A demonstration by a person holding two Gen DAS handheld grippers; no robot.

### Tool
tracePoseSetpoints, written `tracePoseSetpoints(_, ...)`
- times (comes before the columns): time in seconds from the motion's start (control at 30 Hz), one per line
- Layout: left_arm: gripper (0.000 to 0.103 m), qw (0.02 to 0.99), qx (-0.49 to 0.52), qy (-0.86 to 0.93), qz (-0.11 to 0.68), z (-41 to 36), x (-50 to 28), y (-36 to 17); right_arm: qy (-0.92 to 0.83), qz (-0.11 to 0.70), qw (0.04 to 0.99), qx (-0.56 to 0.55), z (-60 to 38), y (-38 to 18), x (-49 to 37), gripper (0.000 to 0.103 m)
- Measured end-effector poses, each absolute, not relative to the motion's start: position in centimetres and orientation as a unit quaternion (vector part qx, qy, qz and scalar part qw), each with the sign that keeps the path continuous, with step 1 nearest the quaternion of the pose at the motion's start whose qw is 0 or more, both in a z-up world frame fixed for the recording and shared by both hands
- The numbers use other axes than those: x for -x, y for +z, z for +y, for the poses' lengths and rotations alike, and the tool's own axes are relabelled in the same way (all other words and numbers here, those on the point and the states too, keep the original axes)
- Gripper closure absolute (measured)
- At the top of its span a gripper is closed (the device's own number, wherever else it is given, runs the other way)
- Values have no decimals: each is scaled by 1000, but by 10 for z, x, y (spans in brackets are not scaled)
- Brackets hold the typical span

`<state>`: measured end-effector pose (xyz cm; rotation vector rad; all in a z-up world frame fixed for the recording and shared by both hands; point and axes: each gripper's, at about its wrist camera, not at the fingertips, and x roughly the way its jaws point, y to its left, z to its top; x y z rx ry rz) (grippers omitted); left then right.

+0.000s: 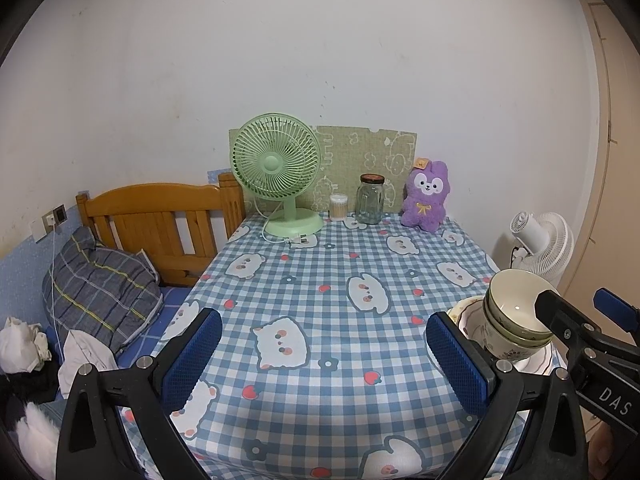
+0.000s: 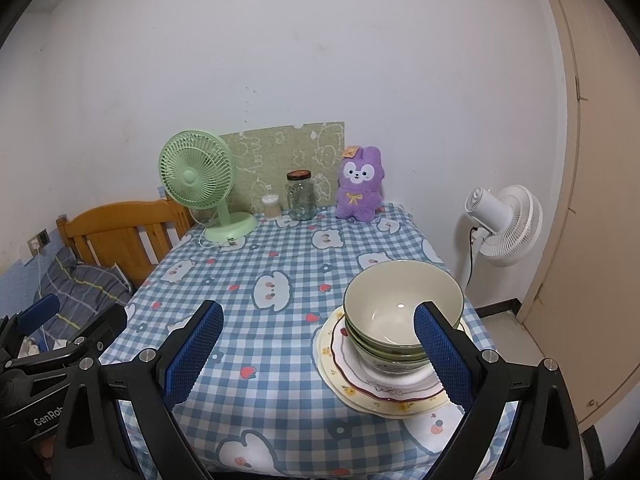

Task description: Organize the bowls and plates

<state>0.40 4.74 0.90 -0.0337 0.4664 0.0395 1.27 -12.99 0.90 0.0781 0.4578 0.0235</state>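
Three nested green bowls (image 2: pixel 402 312) stand on two stacked plates (image 2: pixel 360 376), a red-rimmed one over a pale yellow floral one, at the table's front right. My right gripper (image 2: pixel 320 354) is open, its right finger in front of the bowls' right side, nothing between its pads. In the left wrist view the same bowls (image 1: pixel 514 312) and plates (image 1: pixel 466 314) sit at the right, partly hidden by the other gripper. My left gripper (image 1: pixel 324 360) is open and empty over the checked tablecloth (image 1: pixel 320 280), left of the stack.
At the table's back stand a green desk fan (image 1: pixel 276 168), a cotton swab tub (image 1: pixel 338 207), a glass jar (image 1: pixel 370 199) and a purple plush toy (image 1: pixel 427 196). A wooden bed headboard (image 1: pixel 160 220) with a pillow is left; a white floor fan (image 2: pixel 506 224) is right.
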Motion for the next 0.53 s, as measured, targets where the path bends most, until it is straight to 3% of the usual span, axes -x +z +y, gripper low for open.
tracePoseSetpoints(0.53,0,971,12,13,237,44,-4,0,9,229,972,-43,-134,6,-13,5)
